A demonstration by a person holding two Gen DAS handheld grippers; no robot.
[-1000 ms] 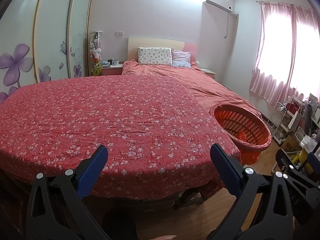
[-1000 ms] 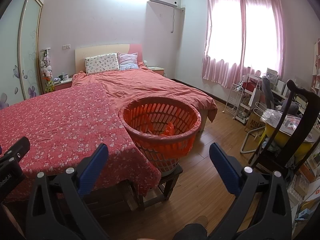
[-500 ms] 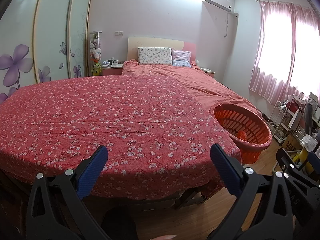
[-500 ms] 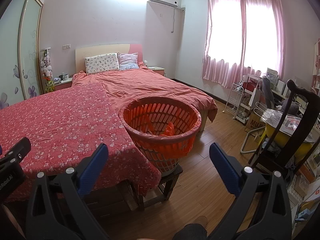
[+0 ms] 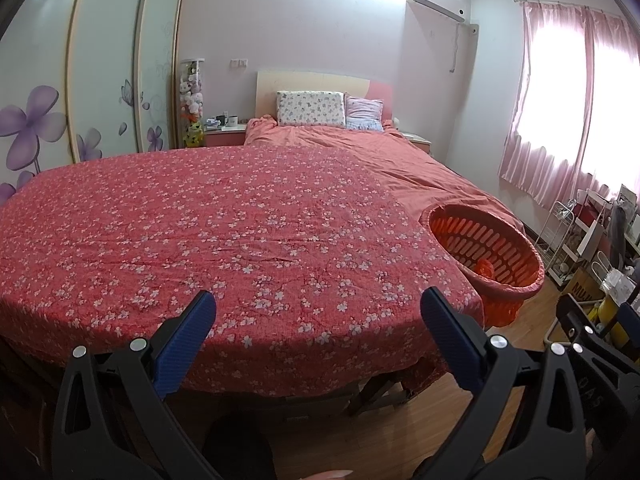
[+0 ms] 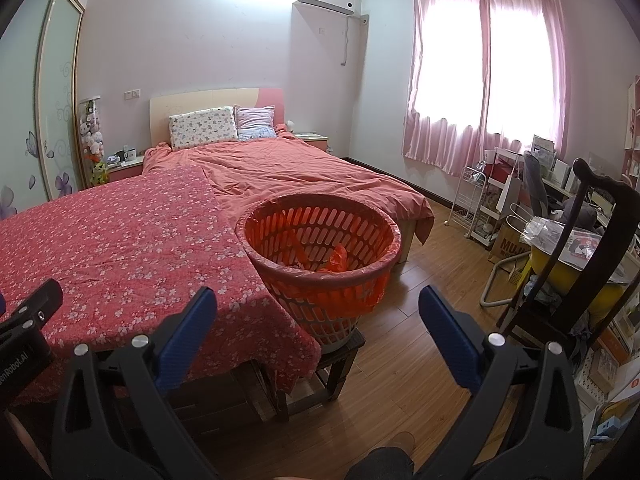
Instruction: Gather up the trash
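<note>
Round orange slotted plastic basket (image 6: 320,256), lined with an orange bag, upright on a dark wooden stool (image 6: 340,364) beside my floral-covered surface (image 5: 224,232); crumpled trash inside.

Pale-walled bedroom: bed (image 6: 304,172) with 2 pillows (image 6: 202,126), pink curtains (image 6: 480,80) glowing, wooden floor (image 6: 432,320)

A brown cardboard box (image 6: 509,243) reads "MUJI", cut off; the left hand-held gripper (image 6: 18,342) body shows "enRobot.AI".
</note>
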